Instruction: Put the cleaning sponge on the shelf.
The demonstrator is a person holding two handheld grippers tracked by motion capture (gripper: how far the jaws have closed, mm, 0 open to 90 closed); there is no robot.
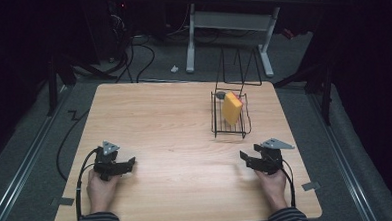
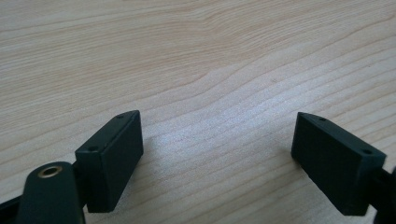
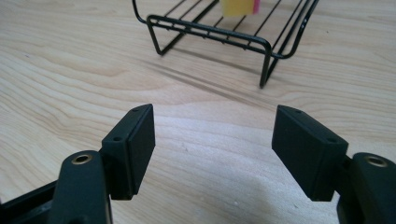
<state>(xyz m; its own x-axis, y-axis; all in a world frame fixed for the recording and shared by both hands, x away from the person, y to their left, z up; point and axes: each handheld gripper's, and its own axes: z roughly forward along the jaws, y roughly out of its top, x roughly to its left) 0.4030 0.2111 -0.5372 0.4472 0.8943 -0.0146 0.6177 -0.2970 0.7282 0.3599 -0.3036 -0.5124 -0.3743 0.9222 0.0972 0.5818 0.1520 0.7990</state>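
A black wire rack (image 1: 229, 120) stands on the wooden table (image 1: 165, 132), right of centre, with a yellow block (image 1: 231, 108) leaning inside it and a grey item (image 1: 220, 95) at its far end. My left gripper (image 1: 128, 162) rests near the front left of the table, open, with bare wood between its jaws (image 2: 217, 140). My right gripper (image 1: 246, 156) sits near the front right, open and with nothing between its jaws, pointing toward the rack (image 3: 219, 32), whose near end and the yellow block (image 3: 237, 7) show ahead of it (image 3: 212, 140).
Cables trail from both grippers toward the person's sleeves at the front edge. Beyond the table's far edge stand a white desk frame (image 1: 230, 29) and floor cables (image 1: 141, 53). Broad bare wood lies between the two grippers.
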